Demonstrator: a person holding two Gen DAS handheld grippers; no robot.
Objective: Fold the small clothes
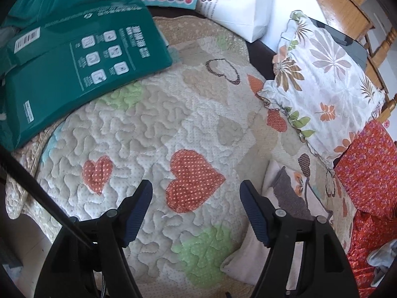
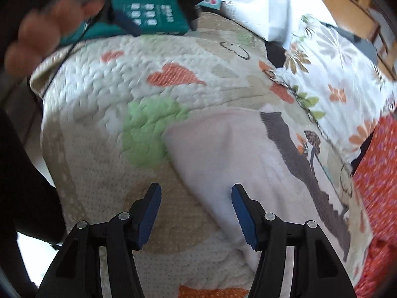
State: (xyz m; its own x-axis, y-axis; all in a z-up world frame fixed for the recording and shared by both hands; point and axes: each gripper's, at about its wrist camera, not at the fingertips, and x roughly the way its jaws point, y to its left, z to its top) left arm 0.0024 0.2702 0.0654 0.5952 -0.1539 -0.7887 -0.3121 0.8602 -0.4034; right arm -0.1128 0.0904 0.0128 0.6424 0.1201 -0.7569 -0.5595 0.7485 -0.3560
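Garment (image 2: 223, 154), pale with a dark print, lies folded on the quilt (image 1: 139, 134) at my four o'clock; left hand-held gripper (image 1: 196, 193) gapes empty; right hand-held gripper (image 2: 196, 198) hangs apart above it; I judge this piece finished, another to fetch.

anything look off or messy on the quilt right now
Nothing damaged or spilled. The pale small garment lies askew near the quilt edge, rumpled, and a green package overhangs the far corner.

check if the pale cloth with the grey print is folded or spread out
Folded: the pale cloth lies doubled on the quilt, a rounded fold along its near edge.
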